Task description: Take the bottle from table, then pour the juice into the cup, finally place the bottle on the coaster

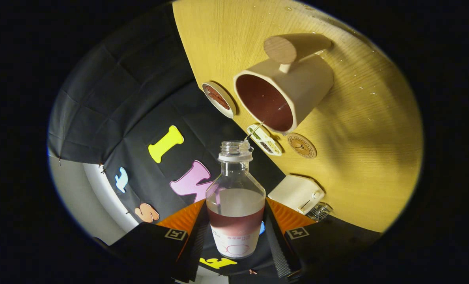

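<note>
A clear, uncapped bottle with dark red juice in its lower part sits between my fingers, and my gripper is shut on it. The view is rolled, so the yellow wooden table stands tilted beyond the bottle. A cream cup with a wooden-knobbed handle stands on the table beyond the bottle's mouth, and dark red juice fills its inside. A thin streak runs from near the cup's rim toward the bottle's mouth. A round brown coaster lies beside the cup.
A small round white dish with reddish contents sits near the table's edge by the cup. A flat patterned card lies between cup and coaster. A white box-like device with a metal clip stands nearer my fingers.
</note>
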{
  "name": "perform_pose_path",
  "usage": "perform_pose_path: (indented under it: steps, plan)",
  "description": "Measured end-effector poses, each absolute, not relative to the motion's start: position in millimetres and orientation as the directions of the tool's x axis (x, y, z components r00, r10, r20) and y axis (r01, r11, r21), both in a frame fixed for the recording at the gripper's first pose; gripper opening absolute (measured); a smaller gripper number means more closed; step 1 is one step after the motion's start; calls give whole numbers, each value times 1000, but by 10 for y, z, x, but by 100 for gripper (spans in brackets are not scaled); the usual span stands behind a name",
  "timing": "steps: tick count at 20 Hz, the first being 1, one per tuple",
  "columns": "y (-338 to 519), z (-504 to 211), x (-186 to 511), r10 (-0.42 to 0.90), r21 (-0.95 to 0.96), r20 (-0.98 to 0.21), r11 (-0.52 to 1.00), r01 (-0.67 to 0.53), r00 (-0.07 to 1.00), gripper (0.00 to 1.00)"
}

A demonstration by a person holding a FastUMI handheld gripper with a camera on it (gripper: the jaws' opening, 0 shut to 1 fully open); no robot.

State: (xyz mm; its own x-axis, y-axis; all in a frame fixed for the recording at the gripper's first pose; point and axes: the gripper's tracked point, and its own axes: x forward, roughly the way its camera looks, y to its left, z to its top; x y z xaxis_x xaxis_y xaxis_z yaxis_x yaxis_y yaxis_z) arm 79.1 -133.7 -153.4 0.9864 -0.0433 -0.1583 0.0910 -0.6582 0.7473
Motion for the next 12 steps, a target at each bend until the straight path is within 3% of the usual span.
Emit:
perform_pose_path:
  steps: [12]
  plan:
    - [-1494, -1415, 778, -122, 655, -158, -755, 12, 980, 76]
